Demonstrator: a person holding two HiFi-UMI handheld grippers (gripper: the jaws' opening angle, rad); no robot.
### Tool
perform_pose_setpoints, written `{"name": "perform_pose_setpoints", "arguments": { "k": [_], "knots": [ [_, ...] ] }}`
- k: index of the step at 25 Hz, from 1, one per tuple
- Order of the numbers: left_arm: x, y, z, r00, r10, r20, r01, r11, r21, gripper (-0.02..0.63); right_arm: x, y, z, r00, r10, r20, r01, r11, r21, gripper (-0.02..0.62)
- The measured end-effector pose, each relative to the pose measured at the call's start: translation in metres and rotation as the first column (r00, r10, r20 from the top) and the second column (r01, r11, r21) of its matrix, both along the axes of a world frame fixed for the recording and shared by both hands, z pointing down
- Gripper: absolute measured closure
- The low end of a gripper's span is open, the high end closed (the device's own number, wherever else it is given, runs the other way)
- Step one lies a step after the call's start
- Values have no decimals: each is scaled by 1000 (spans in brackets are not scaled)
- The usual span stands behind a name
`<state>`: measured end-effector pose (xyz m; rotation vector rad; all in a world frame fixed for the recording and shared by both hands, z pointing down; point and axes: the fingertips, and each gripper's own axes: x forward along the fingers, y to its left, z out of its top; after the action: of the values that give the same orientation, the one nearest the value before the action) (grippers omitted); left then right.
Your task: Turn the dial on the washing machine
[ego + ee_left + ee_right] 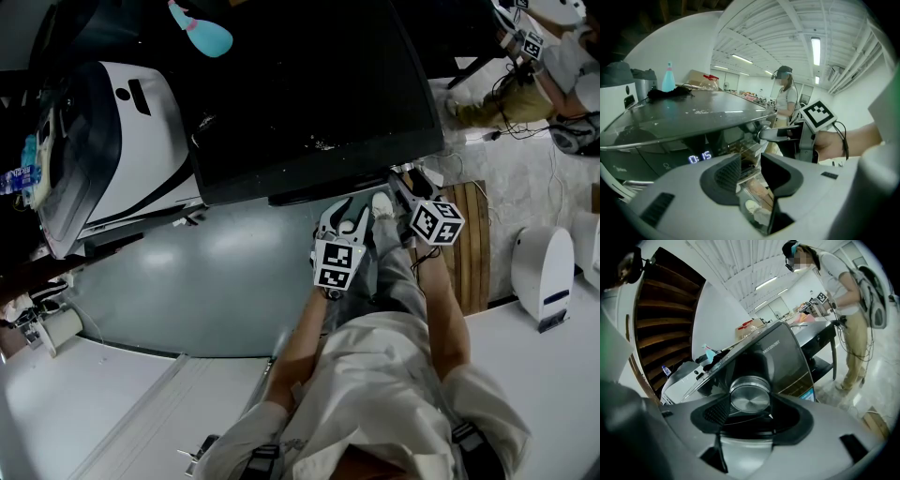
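Right gripper (751,412) was clamped on the dial (750,397). Its jaws stood partway apart, with both pads (716,412) against the sides of the round brushed-metal knob and the knob's flat face toward the camera. The dial sat on the front control panel of the washing machine (300,103), toward the panel's right end, just under the edge of the dark glossy lid.

Left gripper (751,174) gripped nothing. Its jaws were a narrow gap apart, with only the glossy machine front showing between them. I couldn't tell if it touched the panel. In the head view it hung just left of the right gripper, both aimed at the machine front.

Writing:
- The lit display (700,158) on the panel read "0:15".
- A line of white print (772,348) near the panel's top edge was too small to read.
- The text on the blue sticker (809,392) at the panel's lower corner was illegible.
- The right gripper's marker cube (818,115) showed a black-and-white square code.
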<state>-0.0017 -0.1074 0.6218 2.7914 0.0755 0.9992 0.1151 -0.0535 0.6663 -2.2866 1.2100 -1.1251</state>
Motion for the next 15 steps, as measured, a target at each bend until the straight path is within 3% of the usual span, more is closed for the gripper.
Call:
{"name": "perform_pose_setpoints", "arguments": {
  "k": [15],
  "knots": [
    [-1,3,3,1000,1,7,-1,1000,-4,468,2,3,2,987,67,149,-90,984,155,325]
  ]
}}
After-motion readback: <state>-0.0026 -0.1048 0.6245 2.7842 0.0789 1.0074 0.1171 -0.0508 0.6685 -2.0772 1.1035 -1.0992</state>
